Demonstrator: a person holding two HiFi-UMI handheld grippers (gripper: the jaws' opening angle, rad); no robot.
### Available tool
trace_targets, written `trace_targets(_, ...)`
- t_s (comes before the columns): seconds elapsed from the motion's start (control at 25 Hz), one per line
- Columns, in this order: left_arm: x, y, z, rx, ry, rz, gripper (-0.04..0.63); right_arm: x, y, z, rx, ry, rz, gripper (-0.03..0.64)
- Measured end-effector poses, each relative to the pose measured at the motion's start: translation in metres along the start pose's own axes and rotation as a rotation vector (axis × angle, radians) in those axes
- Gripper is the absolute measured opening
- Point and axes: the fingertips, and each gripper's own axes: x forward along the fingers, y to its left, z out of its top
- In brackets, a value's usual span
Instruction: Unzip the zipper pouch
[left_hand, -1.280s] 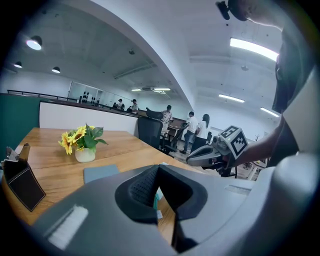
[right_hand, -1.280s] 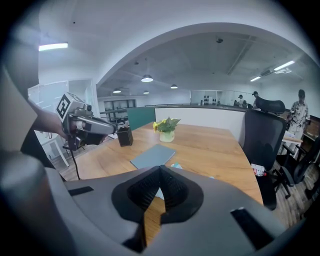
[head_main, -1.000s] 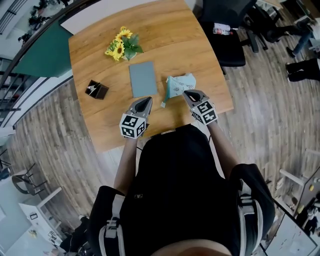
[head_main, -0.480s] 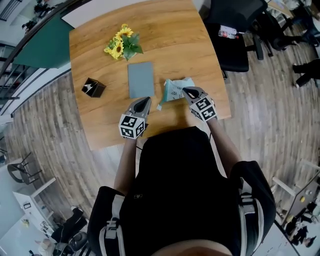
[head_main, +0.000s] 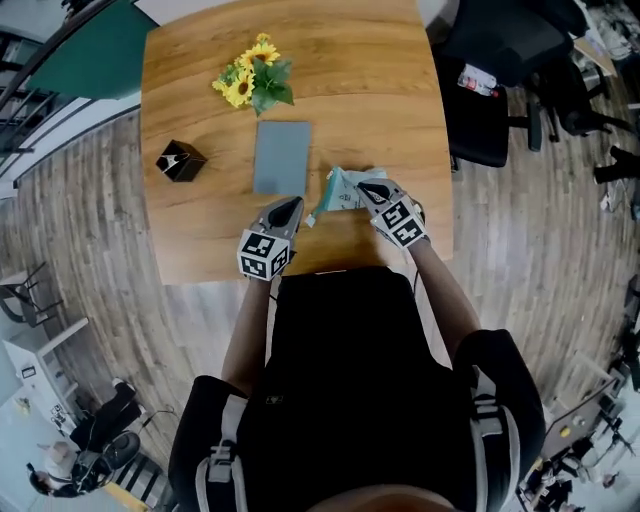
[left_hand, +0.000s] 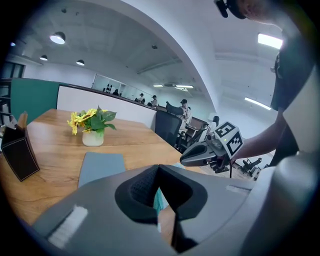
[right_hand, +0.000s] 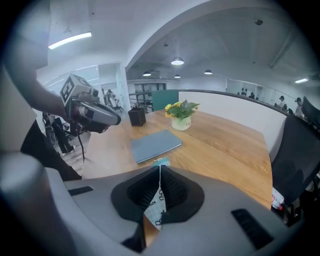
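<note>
On worktop (head_main: 200, 120) w/ pouch (head_main: 340, 186) directly under tip of shut, empty R claw (head_main: 364, 187), just beside shut L claw (head_main: 293, 202).

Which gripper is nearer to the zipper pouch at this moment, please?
Right. The right gripper overlaps the right end of the zipper pouch in the head view; the left gripper lies off its left end.

Site: we are working in an open-plan office.

We note a wooden desk (head_main: 370, 90) with a black swivel chair (head_main: 480, 110) beside its right edge and a teal partition (head_main: 95, 50) off its far left corner. The flooring (head_main: 540, 250) is wood plank, with round ceiling lamps (left_hand: 57, 37) overhead. People (left_hand: 184, 112) stand among further chairs behind. A sunflower pot (head_main: 255, 85) sits near the desk's far edge and a black card holder (head_main: 180, 161) near its left edge.
</note>
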Motion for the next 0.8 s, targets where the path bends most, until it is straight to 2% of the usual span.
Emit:
trace_targets(0.32, 0.012, 0.001, -0.003, -0.026, 0.032, 0.029, -0.005, 0.028, -0.004, 0.0, -0.061, 0.028, 0.099, 0.041)
trace_targets(0.8, 0.021, 0.002, -0.009, -0.058, 0.064, 0.057, -0.005, 0.062, -0.004, -0.002, -0.195, 0.099, 0.234, 0.137)
